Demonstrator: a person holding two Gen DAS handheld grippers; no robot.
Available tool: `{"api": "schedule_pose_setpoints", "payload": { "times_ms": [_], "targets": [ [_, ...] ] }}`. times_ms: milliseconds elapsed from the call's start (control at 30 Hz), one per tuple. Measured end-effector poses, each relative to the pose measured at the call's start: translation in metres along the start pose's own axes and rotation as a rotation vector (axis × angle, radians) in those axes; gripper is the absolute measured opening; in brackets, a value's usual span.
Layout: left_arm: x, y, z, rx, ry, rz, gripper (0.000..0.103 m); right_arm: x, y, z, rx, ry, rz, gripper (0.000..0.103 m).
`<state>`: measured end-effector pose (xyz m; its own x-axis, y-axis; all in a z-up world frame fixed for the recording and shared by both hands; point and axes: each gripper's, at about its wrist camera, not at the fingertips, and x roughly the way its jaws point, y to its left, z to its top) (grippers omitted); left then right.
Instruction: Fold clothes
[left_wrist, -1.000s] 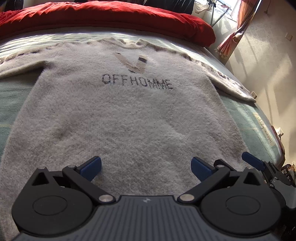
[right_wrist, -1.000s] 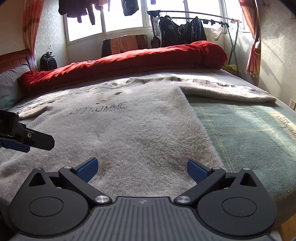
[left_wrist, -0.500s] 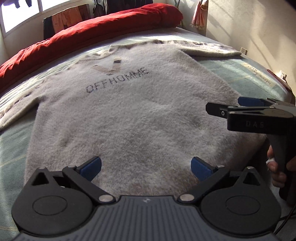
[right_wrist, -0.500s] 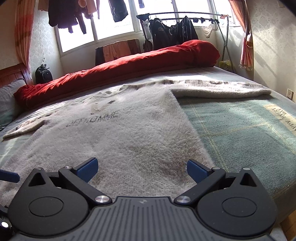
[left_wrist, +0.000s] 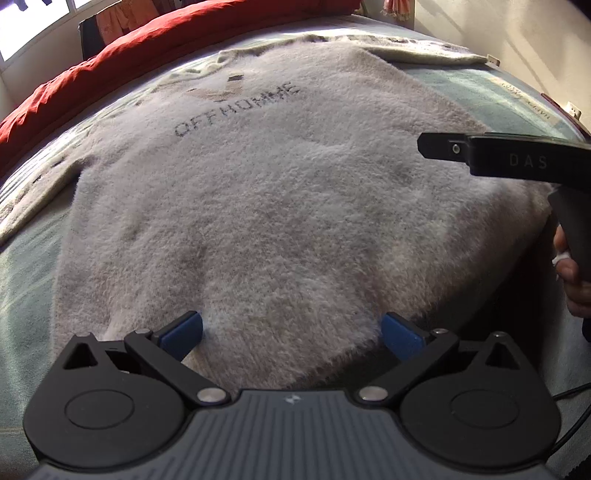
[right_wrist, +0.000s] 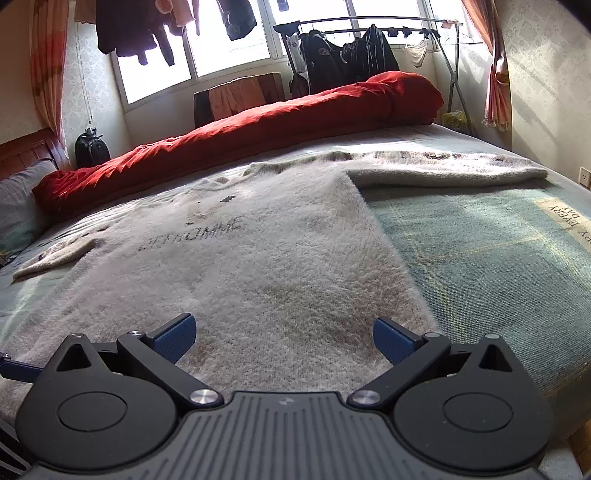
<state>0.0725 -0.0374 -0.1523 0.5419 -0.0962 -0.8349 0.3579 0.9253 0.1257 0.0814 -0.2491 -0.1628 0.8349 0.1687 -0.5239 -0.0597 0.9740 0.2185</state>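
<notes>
Sunlit bedroom walls and a window hung with dark clothes frame a bed (right_wrist: 480, 258) covered in a pale green woven spread, on which a fluffy cream sweater (left_wrist: 280, 206) is laid flat, front up, with dark lettering across its chest. At the sweater's near hem the left gripper (left_wrist: 291, 328) is held with its blue pads spread wide and nothing between them, the hem edge lying just between and below the jaws. The right gripper (right_wrist: 283, 334) is likewise spread apart and empty, poised over the hem near the sweater's right corner; in the left view its black body is seen from the side, held by a hand (left_wrist: 572, 280). The step in hand is judged to be the approach to the hem, no fold yet made. Both sets of jaws would need to be lowered and closed on the hem. The long, soft pile is thick and likely to compress, so a deep bite seems called for. Beyond the sweater's collar a rolled red duvet (right_wrist: 258, 129) is lying.
</notes>
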Motion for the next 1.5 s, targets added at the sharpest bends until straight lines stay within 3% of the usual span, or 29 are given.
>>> {"api": "schedule_pose_setpoints", "payload": {
  "times_ms": [200,400,533,633,767,1033,1133,1333,1500],
  "targets": [
    [0.002,0.025,0.014,-0.112,-0.032,0.09,0.102,-0.006,0.007,0.0,-0.008,-0.02,0.101,0.103],
    [0.014,0.051,0.003,-0.274,0.013,0.062,0.102,-0.005,0.02,-0.002,-0.035,0.025,0.241,0.103],
    [0.012,0.053,-0.001,-0.277,0.016,0.063,0.102,0.004,0.024,-0.008,-0.062,0.094,0.184,0.103],
    [0.01,0.055,0.001,-0.289,0.024,0.064,0.102,0.003,0.013,-0.008,-0.028,0.082,0.097,0.103],
    [-0.002,0.062,0.007,-0.339,0.015,0.051,0.102,-0.001,-0.008,-0.001,0.111,0.079,0.115,0.103],
    [-0.039,0.076,0.025,-0.353,-0.065,0.072,0.102,0.014,-0.051,0.053,0.51,0.276,0.263,0.103],
    [-0.052,0.08,0.021,-0.36,-0.09,0.078,0.102,0.029,-0.057,0.066,0.629,0.437,0.324,0.103],
    [-0.061,0.082,0.004,-0.334,-0.09,0.083,0.102,0.038,-0.037,0.048,0.625,0.627,0.325,0.103],
    [-0.061,0.088,-0.001,-0.346,-0.092,0.054,0.102,0.027,-0.033,0.025,0.565,0.663,0.252,0.103]
  ]
}}
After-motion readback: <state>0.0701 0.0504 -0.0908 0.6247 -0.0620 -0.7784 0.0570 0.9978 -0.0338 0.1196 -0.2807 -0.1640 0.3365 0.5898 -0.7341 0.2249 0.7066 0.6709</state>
